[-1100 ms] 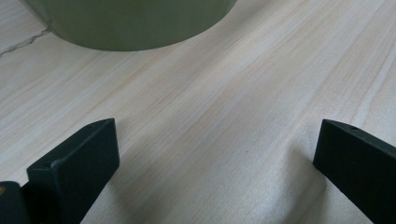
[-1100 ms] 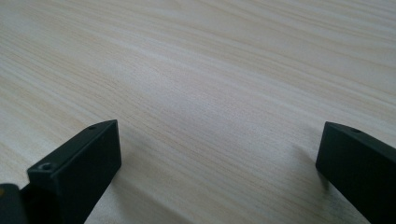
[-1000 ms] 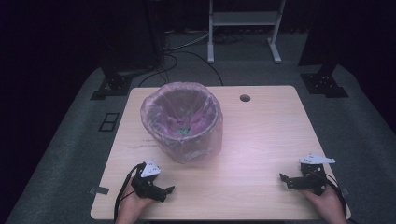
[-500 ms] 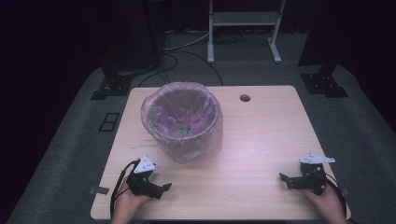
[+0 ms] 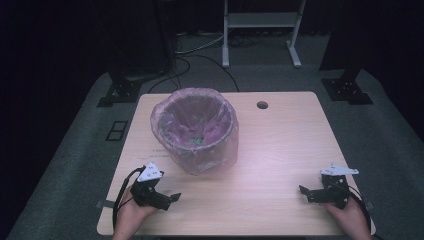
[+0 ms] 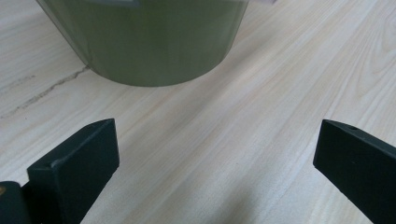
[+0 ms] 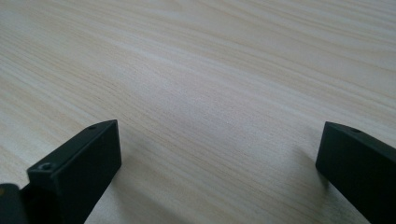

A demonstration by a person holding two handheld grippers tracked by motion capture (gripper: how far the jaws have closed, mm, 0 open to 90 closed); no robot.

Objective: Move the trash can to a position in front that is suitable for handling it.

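A round bin lined with a translucent pink plastic bag [image 5: 196,129] stands on the left half of the wooden table [image 5: 280,145]; small scraps lie at its bottom. Its olive wall [image 6: 149,42] rises just ahead in the left gripper view. My left gripper [image 5: 170,198] rests near the front left edge, below the bin, jaws wide apart with nothing between them [image 6: 215,168]. Resting near the front right corner, my right gripper [image 5: 306,192] is open over bare wood [image 7: 217,163].
A round cable hole [image 5: 262,105] sits at the table's back edge. A faint crack-like line [image 6: 46,91] marks the wood left of the bin. Dark stands [image 5: 120,90] and a white frame [image 5: 260,30] are on the floor behind the table.
My left gripper has slid a little left and toward the front edge. The right gripper and the bin have stayed put.
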